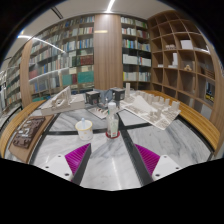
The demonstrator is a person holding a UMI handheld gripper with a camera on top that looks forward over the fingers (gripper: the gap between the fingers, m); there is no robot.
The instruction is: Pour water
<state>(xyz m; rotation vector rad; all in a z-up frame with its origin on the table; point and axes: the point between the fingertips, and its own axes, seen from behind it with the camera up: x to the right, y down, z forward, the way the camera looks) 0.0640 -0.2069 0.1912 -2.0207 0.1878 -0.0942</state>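
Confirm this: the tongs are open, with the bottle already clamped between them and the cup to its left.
Not quite. The gripper view shows the tongs open, but the bottle stands on the table beyond them, not clamped. The cup is indeed to its left.

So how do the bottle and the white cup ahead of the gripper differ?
The bottle is tall and narrow, with a pale body and a dark red band low down; the white cup is short, wide and plain white. The bottle stands ahead of the gap between the open gripper's fingers; the cup sits off to its left. Both stand upright on the marble-patterned table, untouched.
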